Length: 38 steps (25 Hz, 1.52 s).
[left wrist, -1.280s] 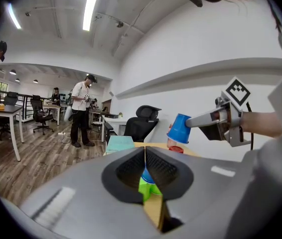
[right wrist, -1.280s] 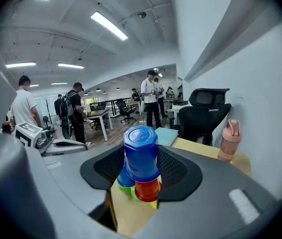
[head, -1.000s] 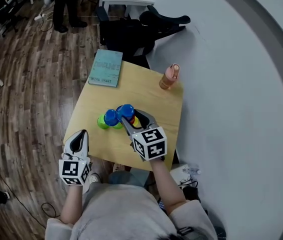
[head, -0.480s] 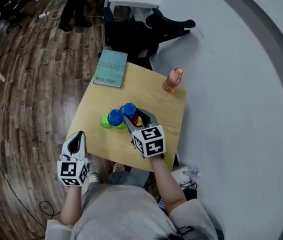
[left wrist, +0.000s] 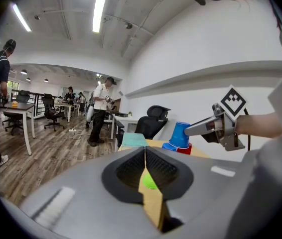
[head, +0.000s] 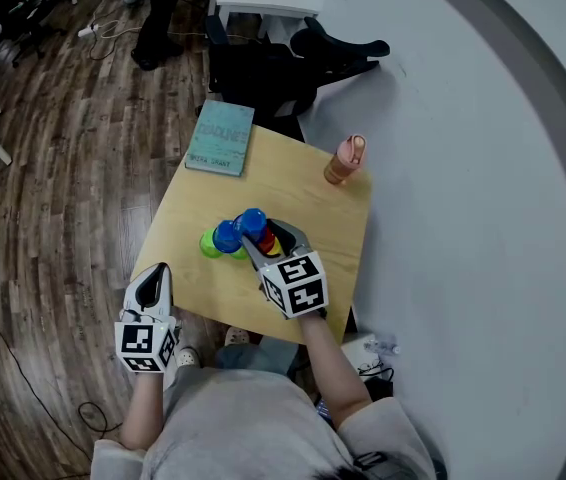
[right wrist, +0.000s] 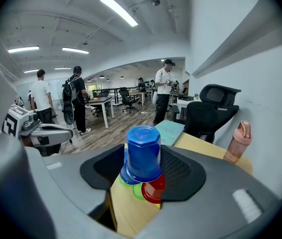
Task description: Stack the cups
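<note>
Clamped on an upturned blue cup (right wrist: 143, 153), the jaws of the right gripper (head: 263, 233) — pads set wide and pressing its sides. Just below and beside it, a red cup (right wrist: 154, 189), a green cup (head: 207, 243) and a second blue cup (head: 225, 236), bunched close together near the middle of the wooden table (head: 293, 183). Pressed together on nothing, the jaws of the left gripper (head: 158, 272), at the table's near left edge and well apart from the cups. Farther out on the tabletop — a teal book (head: 220, 138) at the far left corner, a pink bottle (head: 344, 158) upright near the far right corner. Beyond the table, a black office chair (head: 293, 58) on wood flooring.
</note>
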{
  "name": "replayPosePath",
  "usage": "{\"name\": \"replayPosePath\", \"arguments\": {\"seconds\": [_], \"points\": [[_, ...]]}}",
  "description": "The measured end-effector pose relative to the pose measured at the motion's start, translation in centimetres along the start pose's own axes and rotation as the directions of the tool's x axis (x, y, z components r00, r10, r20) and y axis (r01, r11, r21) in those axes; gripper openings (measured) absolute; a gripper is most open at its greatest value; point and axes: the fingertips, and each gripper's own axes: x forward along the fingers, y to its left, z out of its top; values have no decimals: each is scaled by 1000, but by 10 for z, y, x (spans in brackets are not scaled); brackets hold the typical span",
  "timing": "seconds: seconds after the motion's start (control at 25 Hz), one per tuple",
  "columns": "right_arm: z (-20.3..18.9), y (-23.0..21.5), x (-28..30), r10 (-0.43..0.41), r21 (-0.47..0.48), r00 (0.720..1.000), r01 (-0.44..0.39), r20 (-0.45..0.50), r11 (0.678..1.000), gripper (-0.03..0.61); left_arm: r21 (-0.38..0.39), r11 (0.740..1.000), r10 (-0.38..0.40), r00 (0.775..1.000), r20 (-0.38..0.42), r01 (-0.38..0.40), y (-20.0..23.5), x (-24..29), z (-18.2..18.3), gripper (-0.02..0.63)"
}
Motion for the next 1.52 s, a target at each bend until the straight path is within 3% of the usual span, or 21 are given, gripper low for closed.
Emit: {"name": "replayPosePath", "arguments": {"seconds": [0.28, 0.64, 0.68, 0.96, 1.16, 1.52], "points": [[5, 6, -7, 4, -8, 1000, -4, 29, 1000, 207, 3, 1000, -5, 1000, 6, 5, -1, -4, 2, 60], [16, 5, -48, -66, 67, 987, 57, 147, 996, 202, 27, 999, -36, 998, 45, 35, -6, -4, 19, 60], [17, 7, -54, -76, 71, 984, 66, 161, 995, 178, 33, 999, -42, 998, 50, 41, -7, -4, 22, 60], [27, 21, -97, -177, 85, 942, 159, 286, 984, 15, 61, 994, -95, 991, 99, 89, -8, -12, 50, 60], [32, 37, -123, -212, 79, 912, 197, 350, 977, 3, 63, 990, -136, 983, 126, 129, -12, -25, 67, 60], [31, 62, -162, -284, 116, 866, 259, 412, 959, 3, 146, 972, -209, 962, 177, 185, -26, -56, 95, 60]]}}
